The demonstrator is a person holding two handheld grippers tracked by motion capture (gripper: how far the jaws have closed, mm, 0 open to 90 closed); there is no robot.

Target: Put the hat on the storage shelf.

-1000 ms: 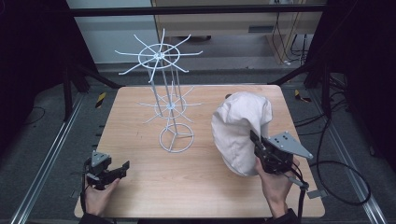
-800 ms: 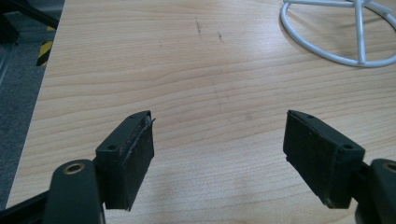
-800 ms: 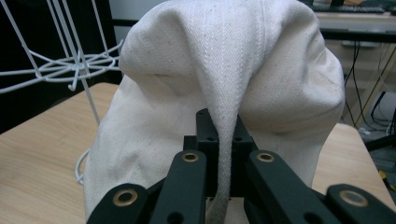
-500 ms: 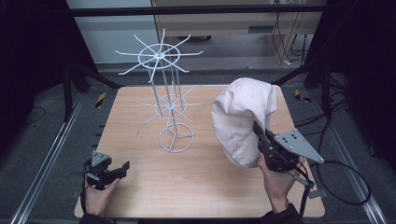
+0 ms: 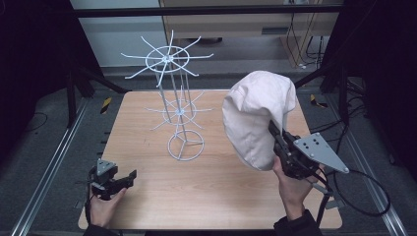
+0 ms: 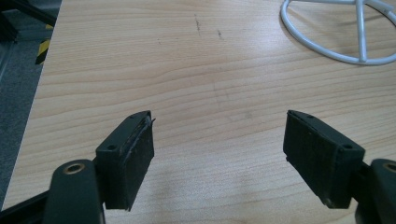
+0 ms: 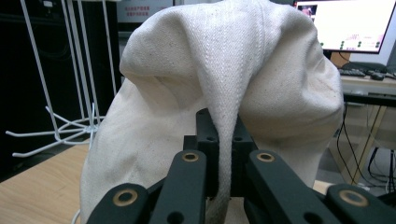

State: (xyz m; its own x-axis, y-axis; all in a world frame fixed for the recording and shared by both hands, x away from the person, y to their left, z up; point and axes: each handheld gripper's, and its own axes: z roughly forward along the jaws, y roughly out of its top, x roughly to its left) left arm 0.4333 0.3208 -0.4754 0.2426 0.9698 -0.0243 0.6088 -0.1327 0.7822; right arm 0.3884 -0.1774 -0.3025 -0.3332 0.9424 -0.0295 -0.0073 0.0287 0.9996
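Two grippers up: right gripper (image 5: 273,132) clamped on cream hat (image 5: 256,115), lifted above table (image 5: 206,196); left gripper (image 5: 129,176) jaws spread wide, empty, beside wire rack (image 5: 177,105).

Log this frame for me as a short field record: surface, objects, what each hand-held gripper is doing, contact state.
surface: wooden table
held item: cream fabric hat, lifted off the table
right hand-held gripper: shut on a fold of the hat
left hand-held gripper: open, nothing between its jaws, low over the table's near-left corner
stand: white wire display rack, upright, two tiers of spokes, nothing hanging on it
hat vs rack: apart, hat to the rack's right
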